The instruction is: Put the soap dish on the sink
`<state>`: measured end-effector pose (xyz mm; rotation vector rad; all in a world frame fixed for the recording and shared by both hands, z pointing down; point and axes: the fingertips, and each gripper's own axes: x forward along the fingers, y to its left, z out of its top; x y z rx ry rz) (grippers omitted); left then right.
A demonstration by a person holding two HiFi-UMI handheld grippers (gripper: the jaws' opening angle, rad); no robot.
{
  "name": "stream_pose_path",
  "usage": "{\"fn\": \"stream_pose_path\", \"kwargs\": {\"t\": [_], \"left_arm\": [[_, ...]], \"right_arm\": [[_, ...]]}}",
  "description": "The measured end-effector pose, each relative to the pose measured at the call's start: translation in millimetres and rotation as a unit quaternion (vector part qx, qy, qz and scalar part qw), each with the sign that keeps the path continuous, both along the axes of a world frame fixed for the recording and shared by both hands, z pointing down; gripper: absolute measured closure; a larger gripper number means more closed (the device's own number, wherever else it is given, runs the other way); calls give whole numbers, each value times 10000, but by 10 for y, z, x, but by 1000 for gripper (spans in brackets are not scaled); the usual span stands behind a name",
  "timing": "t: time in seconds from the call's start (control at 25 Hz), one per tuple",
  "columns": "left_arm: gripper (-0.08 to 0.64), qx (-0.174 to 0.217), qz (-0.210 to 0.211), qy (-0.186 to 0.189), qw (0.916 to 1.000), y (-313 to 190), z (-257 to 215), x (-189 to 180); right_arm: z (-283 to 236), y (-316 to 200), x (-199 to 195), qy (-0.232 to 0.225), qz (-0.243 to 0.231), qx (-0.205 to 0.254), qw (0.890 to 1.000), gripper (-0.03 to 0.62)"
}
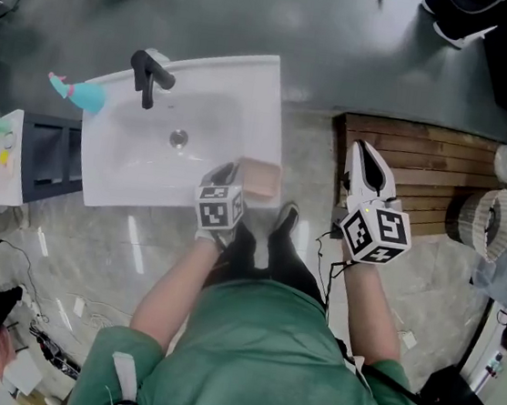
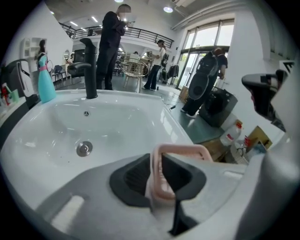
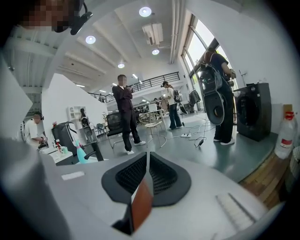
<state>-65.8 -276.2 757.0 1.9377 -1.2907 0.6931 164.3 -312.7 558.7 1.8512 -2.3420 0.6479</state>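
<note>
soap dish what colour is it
Pale pink; the soap dish shows best in the left gripper view.

Our left claw (image 1: pixel 237 175) angles steeply downward on a bare forearm, jaws pressed on the soap dish (image 2: pixel 183 150). Our right claw (image 1: pixel 366 156) reaches forward, nearly level, jaws closed together.

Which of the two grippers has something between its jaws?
The left gripper: a pink soap dish sits between its jaws, at the rim of the sink. The right gripper has its jaws together with nothing between them.
</note>
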Motion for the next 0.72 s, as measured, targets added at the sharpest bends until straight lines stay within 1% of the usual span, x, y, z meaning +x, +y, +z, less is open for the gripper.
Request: {"fn": "stream_pose_path", "kwargs": {"t": [0.08,0.2,0.32,0.56,0.64,0.72], "left_arm": [[464,17,30,-12,10000,-7,-22,1],[454,133,-3,-31,9999,-46,-119,-30],[454,406,-94,-28,9991,-152,-319,-104],[466,1034,-92,120,9945,-377,-840,-237],[472,1208,-149,218,9923,-423,-1067,-282],[474,1366,-208,393,9896,-478,-1339,-299]], "right_arm": [[-30,0,-8,4,-10,28,10000,572],[-83,0,4,-18,3,64,10000,572],[-155,-16,9,-30,7,119,9999,572],[-371,-63,-69,-51,-14,297,9995,572],[-482,-64,-117,-38,-48,383,9992,572],[-598,-71,-152,-16,-79,469,9989,572]]}}
